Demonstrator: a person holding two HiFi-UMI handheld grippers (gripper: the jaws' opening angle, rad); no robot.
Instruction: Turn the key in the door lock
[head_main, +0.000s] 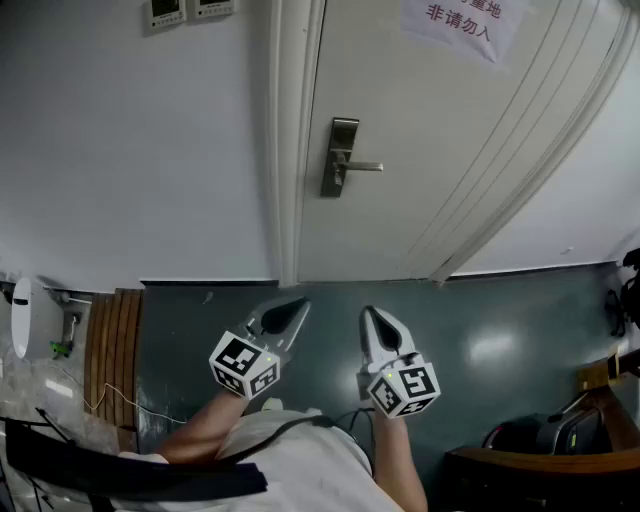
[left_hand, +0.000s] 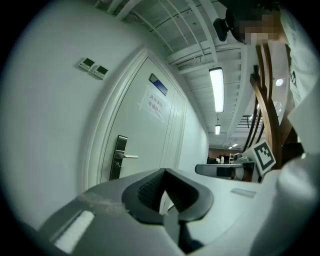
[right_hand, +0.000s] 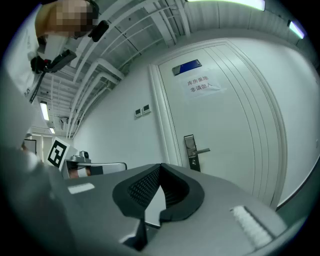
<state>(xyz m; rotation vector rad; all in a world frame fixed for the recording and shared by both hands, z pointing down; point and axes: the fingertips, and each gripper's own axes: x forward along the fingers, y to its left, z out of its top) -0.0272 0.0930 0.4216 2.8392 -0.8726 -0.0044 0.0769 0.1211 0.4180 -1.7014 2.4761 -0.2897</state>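
Note:
The white door stands closed ahead of me. Its metal lock plate carries a lever handle that points right. I cannot make out a key in the lock from here. The lock plate is also in the left gripper view, and the lock plate shows in the right gripper view too. My left gripper and right gripper are held side by side over the floor, well short of the door. Both point level toward it. The left gripper and the right gripper are shut and hold nothing.
A paper sign hangs on the door, and wall switches sit left of the frame. A wooden slatted board lies at the left on the dark floor. Dark furniture and bags crowd the lower right.

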